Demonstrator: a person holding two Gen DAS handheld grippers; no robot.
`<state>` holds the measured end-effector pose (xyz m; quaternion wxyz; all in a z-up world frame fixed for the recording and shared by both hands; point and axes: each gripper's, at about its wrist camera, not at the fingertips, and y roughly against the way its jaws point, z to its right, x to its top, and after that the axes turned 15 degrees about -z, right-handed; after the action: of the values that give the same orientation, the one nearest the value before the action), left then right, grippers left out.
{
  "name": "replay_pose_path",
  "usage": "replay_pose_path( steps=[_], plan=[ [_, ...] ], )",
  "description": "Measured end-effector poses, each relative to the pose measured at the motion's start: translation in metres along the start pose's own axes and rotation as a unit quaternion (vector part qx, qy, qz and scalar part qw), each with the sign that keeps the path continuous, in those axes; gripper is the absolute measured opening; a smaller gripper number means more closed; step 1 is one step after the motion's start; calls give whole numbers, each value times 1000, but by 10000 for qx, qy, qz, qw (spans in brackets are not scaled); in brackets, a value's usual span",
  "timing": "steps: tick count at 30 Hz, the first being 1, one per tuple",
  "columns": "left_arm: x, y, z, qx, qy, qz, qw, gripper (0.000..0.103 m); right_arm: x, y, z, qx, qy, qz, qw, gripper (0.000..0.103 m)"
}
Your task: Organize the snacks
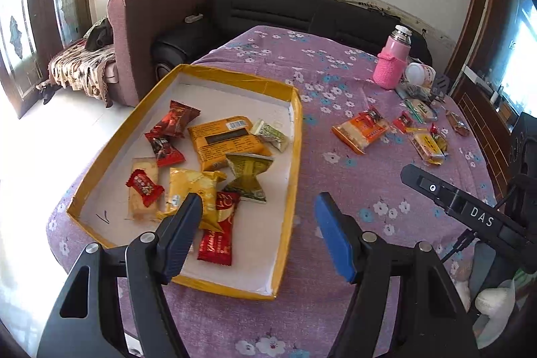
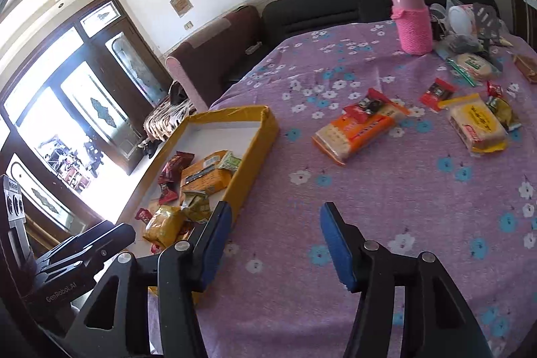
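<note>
Snacks split between a tray and the cloth-covered bench, both grippers empty.

The round bench under a purple flowered cloth (image 1: 335,83) carries a shallow yellow-rimmed cardboard tray (image 1: 295,136) holding about ten wrapped snacks, among them a large orange packet (image 1: 225,140). Well apart on the cloth lie an orange cracker pack (image 2: 355,130), a yellow cracker pack (image 2: 480,124) and small red candies, near a pink knit-sleeved flask (image 2: 411,19). The left gripper (image 1: 255,207) hovers over the tray's near end, fingers apart, nothing between them. The right gripper (image 2: 273,217) hangs just beside the tray, fingers apart and empty.
</note>
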<state>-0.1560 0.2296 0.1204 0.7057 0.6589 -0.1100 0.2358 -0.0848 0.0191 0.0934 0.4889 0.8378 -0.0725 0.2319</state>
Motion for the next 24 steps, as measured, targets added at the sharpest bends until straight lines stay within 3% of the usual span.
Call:
replay_pose_path(
  steps=[3,9,24],
  plan=[
    [-6,0,18,-31,-191,34,9998,75,-5,7,16,-102,-124,18,9999,58],
    [-13,-9,38,-154,-471,-130,9987,75,-14,12,22,-183,-180,26,9997,58],
    [-14,-16,11,-490,-294,-138,9983,75,-20,-11,-11,-392,-43,-197,9990,58]
  ],
)
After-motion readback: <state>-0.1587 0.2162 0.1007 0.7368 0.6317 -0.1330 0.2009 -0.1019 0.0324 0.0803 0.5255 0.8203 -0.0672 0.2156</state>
